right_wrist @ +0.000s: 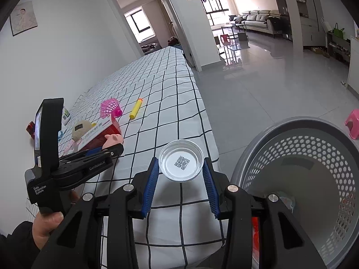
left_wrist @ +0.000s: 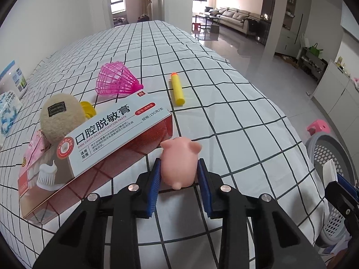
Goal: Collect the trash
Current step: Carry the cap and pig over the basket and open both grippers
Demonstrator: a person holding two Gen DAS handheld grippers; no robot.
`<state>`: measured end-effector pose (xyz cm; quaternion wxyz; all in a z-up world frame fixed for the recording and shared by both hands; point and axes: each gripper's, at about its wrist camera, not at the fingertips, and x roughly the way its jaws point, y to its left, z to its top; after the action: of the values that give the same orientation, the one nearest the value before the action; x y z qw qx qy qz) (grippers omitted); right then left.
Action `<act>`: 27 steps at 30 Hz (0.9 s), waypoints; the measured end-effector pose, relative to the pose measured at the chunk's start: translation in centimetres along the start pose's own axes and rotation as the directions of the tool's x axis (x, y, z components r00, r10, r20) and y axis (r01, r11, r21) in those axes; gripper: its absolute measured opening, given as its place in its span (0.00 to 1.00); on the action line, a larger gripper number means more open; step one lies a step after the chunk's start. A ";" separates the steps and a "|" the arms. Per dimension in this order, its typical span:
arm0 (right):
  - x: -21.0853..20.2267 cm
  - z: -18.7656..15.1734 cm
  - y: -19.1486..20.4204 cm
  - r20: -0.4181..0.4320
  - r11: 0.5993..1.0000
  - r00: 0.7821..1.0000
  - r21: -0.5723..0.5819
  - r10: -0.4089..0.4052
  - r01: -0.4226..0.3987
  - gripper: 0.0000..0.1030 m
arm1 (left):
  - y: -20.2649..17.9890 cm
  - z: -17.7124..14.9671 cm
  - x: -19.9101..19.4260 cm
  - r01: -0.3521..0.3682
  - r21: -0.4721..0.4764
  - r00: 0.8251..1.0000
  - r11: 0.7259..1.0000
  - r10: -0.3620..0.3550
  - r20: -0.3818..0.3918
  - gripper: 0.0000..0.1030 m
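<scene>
Left gripper point(left_wrist: 179, 174) clamps pig point(left_wrist: 179, 163); right gripper point(right_wrist: 181, 174) grips lid point(right_wrist: 181, 163) over table edge point(right_wrist: 202, 112), beside basket point(right_wrist: 303, 157).

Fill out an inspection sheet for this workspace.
Surface: checked tablecloth.
Job's things: pink pig toy, clear lid, toothpaste box, pink shuttlecock, yellow foam dart, grey perforated basket beside the table.
Clutter: beige plush, tissue packs.
Grippers: left tool shut on the pig; right tool shut on the lid.
Cables: nothing seen.
Surroundings: sofa, pink stool.
</scene>
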<state>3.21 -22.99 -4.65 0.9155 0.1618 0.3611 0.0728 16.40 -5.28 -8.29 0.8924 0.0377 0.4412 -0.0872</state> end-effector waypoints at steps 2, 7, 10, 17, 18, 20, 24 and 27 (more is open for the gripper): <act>-0.1 0.0 0.0 0.001 1.000 1.000 0.001 -0.003 0.003 0.38 | 0.0 -0.2 -0.4 0.006 0.001 1.000 1.000 -0.006 0.007 0.30; -0.4 -0.2 -0.4 0.009 1.000 1.000 0.012 -0.015 0.014 0.38 | -0.7 -0.9 -2.3 0.003 0.042 0.999 0.999 -0.005 0.049 0.30; -0.9 -0.2 -0.7 0.017 0.999 0.999 0.017 -0.030 0.030 0.38 | -1.6 -1.1 -4.0 0.012 0.075 0.996 0.997 -0.018 0.082 0.30; -3.9 -1.0 -2.5 0.044 0.994 0.994 0.046 -0.100 0.098 0.38 | -5.5 -1.7 -7.3 0.091 0.160 0.982 0.983 -0.115 0.149 0.30; -4.5 -1.2 -3.0 0.049 0.992 0.992 0.054 -0.114 0.112 0.38 | -6.2 -1.9 -7.5 0.108 0.171 0.980 0.979 -0.133 0.146 0.30; -5.5 -1.4 -4.0 0.061 0.988 0.988 0.068 -0.139 0.135 0.38 | -7.9 -2.2 -7.6 0.142 0.201 0.976 0.969 -0.171 0.136 0.30; -7.5 -2.2 -6.6 0.076 0.973 0.975 0.111 -0.210 0.201 0.38 | -11.8 -2.9 -7.7 0.207 0.269 0.965 0.941 -0.241 0.103 0.30; -8.7 -3.0 -9.2 0.067 0.956 0.962 0.153 -0.264 0.252 0.38 | -14.4 -3.5 -7.4 0.256 0.303 0.955 0.918 -0.288 0.066 0.30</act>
<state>-5.05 -33.01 -4.38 0.9180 0.1814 0.3435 -0.0806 6.52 -17.97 -4.42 0.8790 0.1023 0.3750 -0.2764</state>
